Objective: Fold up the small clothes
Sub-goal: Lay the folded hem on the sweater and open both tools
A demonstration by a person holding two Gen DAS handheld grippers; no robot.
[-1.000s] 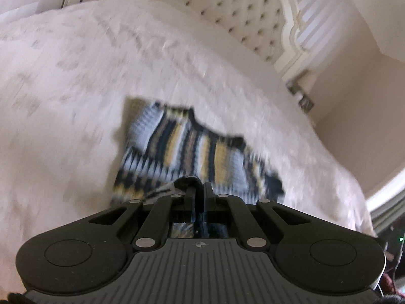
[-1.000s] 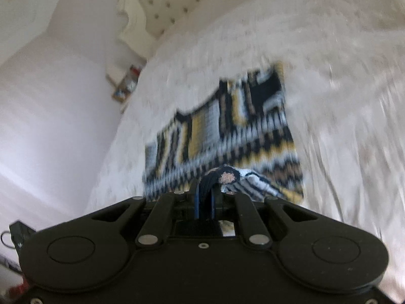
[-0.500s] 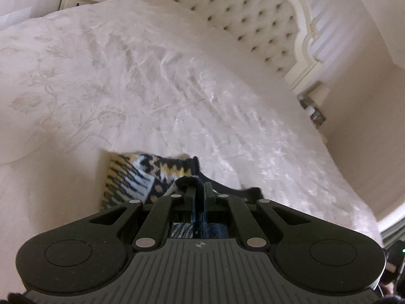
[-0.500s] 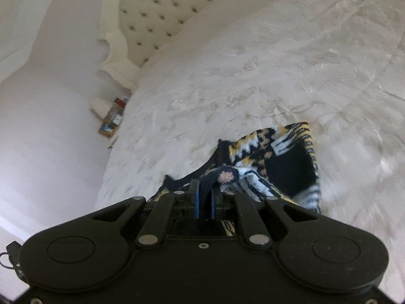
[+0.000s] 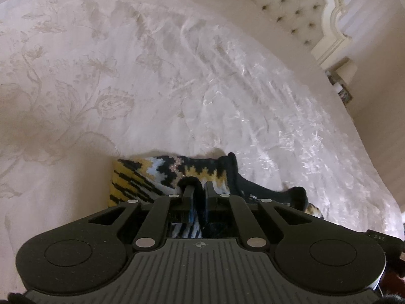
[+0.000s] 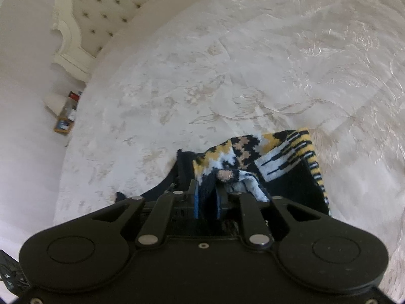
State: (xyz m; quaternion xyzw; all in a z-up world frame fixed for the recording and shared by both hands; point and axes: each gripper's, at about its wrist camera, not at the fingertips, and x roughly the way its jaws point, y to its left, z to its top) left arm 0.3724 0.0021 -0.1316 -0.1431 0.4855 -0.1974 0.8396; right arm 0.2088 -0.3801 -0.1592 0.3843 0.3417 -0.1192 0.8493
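Note:
A small knitted sweater (image 5: 152, 174) in black, yellow, white and pale blue lies doubled over on the cream bedspread (image 5: 177, 76). My left gripper (image 5: 198, 186) sits low over its near edge. Dark knit is pinched between the jaws, which are just beginning to open. In the right wrist view the same sweater (image 6: 286, 157) shows its patterned side and a black inner panel. My right gripper (image 6: 206, 190) is opening: the blue pads (image 6: 195, 202) stand apart with dark fabric loose between them, and a bunched fold rests over the right finger.
The embroidered bedspread (image 6: 253, 63) stretches far ahead and to both sides. A tufted cream headboard (image 5: 291, 5) (image 6: 101, 7) closes the far end. Beside the bed, below the headboard, a small stand with bottles (image 6: 67, 111) (image 5: 340, 86) sits on the floor.
Both grippers carried the sweater's near edge forward and down over the rest of it, so the flat sweater is now folded over. The gaps between both pairs of fingers have widened, the right more.

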